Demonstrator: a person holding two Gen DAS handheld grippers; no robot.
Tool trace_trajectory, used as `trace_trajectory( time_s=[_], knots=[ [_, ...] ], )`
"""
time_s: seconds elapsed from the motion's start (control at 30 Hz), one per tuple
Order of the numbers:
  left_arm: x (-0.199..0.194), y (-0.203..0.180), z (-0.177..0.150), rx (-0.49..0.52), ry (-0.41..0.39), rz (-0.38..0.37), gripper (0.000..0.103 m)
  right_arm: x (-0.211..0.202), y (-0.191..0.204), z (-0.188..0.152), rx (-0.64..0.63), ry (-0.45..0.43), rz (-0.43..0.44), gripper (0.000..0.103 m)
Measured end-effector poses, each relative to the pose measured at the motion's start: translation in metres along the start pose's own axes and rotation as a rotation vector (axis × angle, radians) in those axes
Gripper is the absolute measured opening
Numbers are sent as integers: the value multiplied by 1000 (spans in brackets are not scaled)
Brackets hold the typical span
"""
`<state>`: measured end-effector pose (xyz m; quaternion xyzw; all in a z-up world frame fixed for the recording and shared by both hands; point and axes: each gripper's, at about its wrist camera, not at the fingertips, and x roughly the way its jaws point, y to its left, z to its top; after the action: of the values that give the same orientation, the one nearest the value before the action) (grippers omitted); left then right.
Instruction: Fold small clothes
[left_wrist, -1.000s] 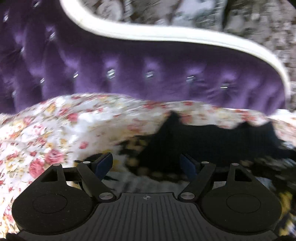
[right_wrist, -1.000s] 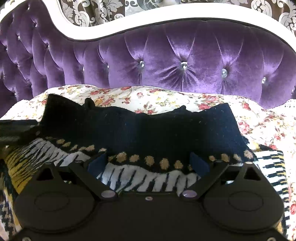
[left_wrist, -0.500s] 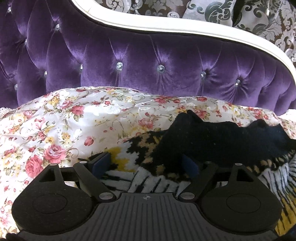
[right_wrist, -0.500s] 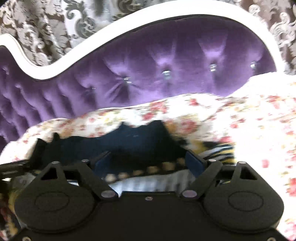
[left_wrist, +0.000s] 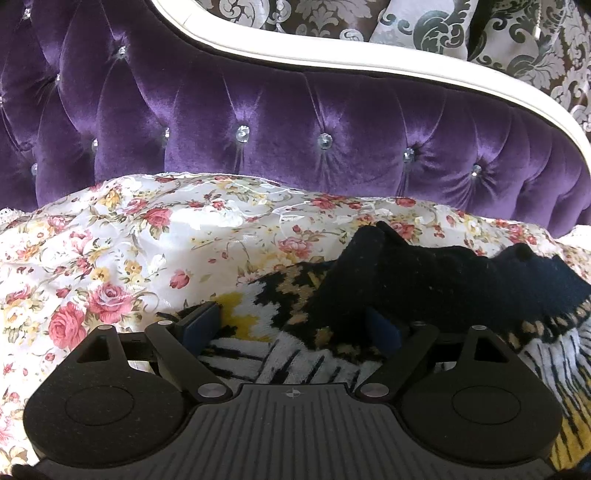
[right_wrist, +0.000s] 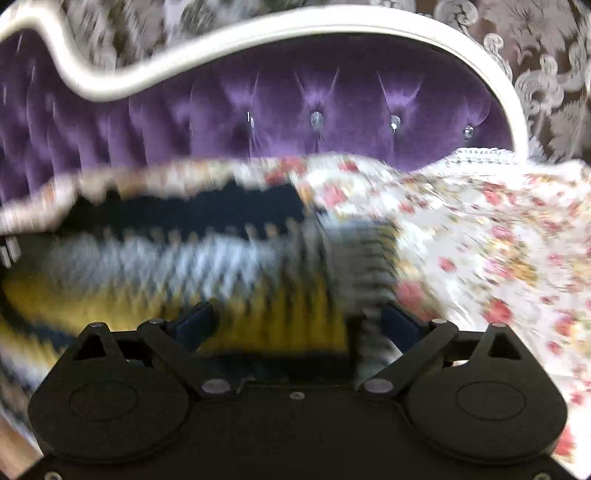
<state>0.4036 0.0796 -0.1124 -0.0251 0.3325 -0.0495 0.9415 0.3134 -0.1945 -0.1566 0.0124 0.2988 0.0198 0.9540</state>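
A knitted sweater (left_wrist: 424, 273), black at the top with yellow, white and black patterned bands, lies on a floral sheet (left_wrist: 122, 243). My left gripper (left_wrist: 291, 328) is open low over the sweater's left edge, its blue pads either side of the patterned knit. In the blurred right wrist view the same sweater (right_wrist: 207, 258) fills the left and middle. My right gripper (right_wrist: 295, 325) is open over its yellow band near the right edge, jaws wide apart.
A purple tufted headboard (left_wrist: 295, 122) with a white frame (left_wrist: 351, 59) rises behind the bed. Patterned wallpaper (left_wrist: 517, 33) is beyond it. The floral sheet (right_wrist: 498, 236) spreads to the right of the sweater in the right wrist view.
The right gripper has swung right along the sweater to its right edge and is still moving. The left gripper has settled at the sweater's left edge. Both stay open.
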Motion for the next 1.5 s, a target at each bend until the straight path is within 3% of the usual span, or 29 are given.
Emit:
trace_trajectory(
  time_s=[0.17,0.4,0.57,0.83,1.03,1.2,1.5],
  knots=[
    [-1,0,0,-8,-6,-1,87,-12,-25,-5,175,47,35,101],
    [-1,1,-1,-12,-10,-2,87,-36,-51,-21,458,80,162,102],
    [-2,1,-1,-15,-12,-4,87,-34,-55,-30,496,40,207,103],
    [-1,-1,0,-8,-12,4,87,-6,-70,-30,663,-40,466,103],
    [0,-1,-1,5,-8,12,87,-2,-73,-31,742,-92,473,103],
    [1,-3,0,17,0,23,87,-1,-70,-29,648,-52,496,103],
    [-15,-13,16,20,71,47,87,-2,-71,-30,658,-49,497,102]
  ],
)
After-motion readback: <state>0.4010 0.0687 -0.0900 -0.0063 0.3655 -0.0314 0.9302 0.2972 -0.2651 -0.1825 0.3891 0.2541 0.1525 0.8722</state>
